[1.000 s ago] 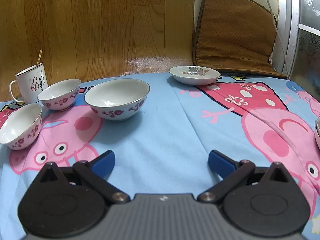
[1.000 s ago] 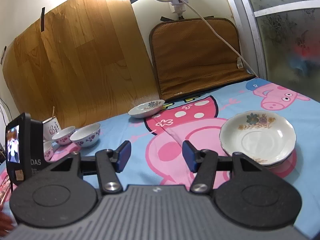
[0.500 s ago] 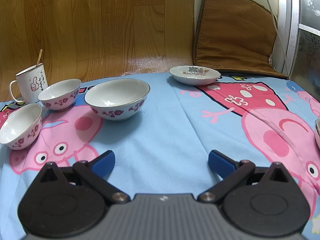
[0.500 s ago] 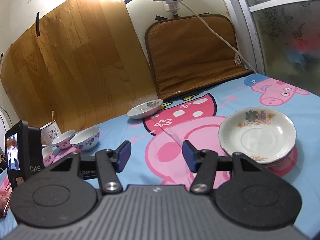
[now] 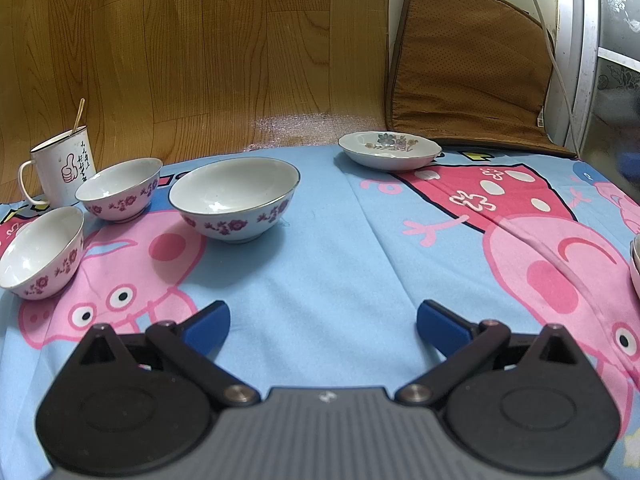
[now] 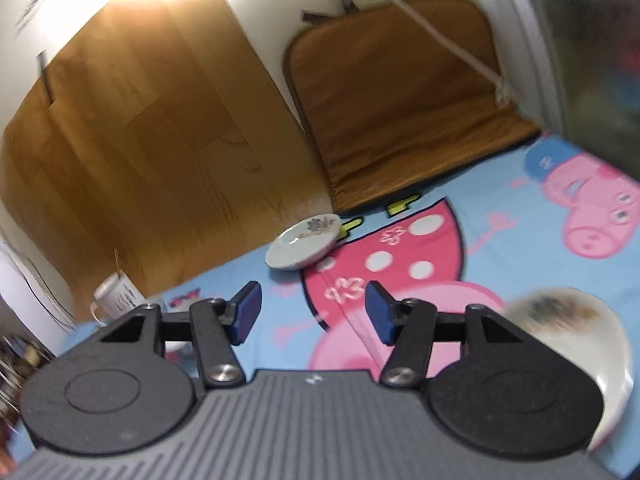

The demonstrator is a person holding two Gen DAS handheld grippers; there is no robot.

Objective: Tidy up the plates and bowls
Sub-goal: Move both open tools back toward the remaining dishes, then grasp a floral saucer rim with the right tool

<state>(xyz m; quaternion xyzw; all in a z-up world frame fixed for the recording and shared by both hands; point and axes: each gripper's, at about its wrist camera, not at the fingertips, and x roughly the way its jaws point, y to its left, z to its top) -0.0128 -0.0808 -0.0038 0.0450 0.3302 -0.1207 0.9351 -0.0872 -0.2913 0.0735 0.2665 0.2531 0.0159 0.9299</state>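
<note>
Right hand-held gripper (image 6: 313,316) gapes partway, empty.

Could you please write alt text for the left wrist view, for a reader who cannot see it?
The open, empty left gripper hovers over a blue cartoon-pig cloth. On the left stand three floral bowls and a white mug. A floral plate sits farther back, near a brown cushion.

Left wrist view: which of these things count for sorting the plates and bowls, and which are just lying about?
For the job: large bowl; two small bowls; far plate; plate stack at the right edge.
Lying about: mug, brown cushion, cartoon cloth.
</note>
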